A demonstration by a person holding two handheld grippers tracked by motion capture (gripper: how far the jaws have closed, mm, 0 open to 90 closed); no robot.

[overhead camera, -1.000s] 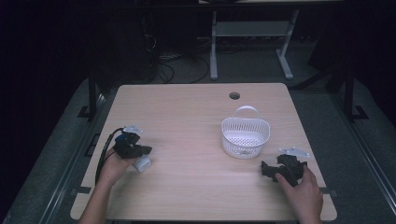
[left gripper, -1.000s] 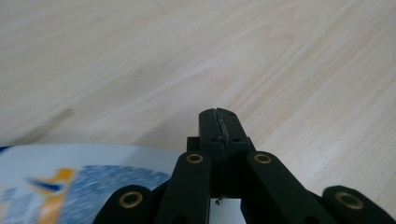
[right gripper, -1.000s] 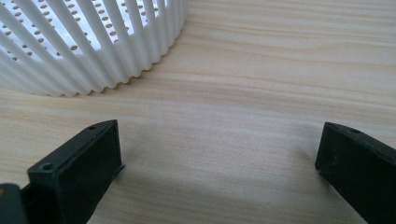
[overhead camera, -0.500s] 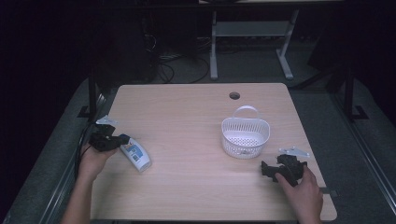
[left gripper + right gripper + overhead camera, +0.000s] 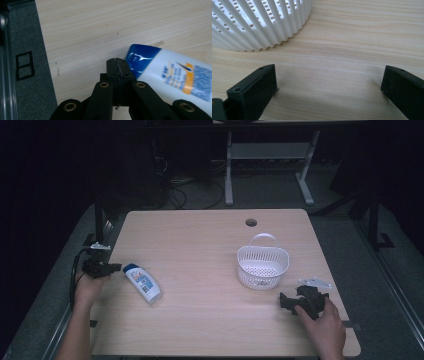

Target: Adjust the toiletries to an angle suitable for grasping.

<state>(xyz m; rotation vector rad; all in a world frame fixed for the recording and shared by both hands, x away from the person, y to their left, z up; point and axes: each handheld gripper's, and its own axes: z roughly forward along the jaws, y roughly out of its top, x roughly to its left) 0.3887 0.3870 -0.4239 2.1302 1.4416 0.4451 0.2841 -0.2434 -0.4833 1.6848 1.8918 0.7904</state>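
A white bottle [image 5: 143, 283] with a blue cap and a blue-and-orange label lies on its side on the left part of the wooden table [image 5: 200, 250]. My left gripper [image 5: 114, 267] rests at the table's left edge, jaws pressed together and empty, tips just short of the blue cap [image 5: 141, 58]. A white slatted basket [image 5: 262, 265] with a handle stands right of centre. My right gripper [image 5: 283, 300] lies near the front right, below the basket, jaws wide apart over bare wood. The basket's wall [image 5: 262, 25] fills the upper left of the right gripper view.
A round cable hole [image 5: 251, 222] sits near the table's far edge. Dark floor, cables and a desk frame [image 5: 270, 155] lie beyond the table. A grey rail and floor run along the table's left edge [image 5: 22, 62].
My left gripper has drawn back leftwards to the table's edge, off the bottle, which now lies free on the table. The right gripper and basket have not moved.
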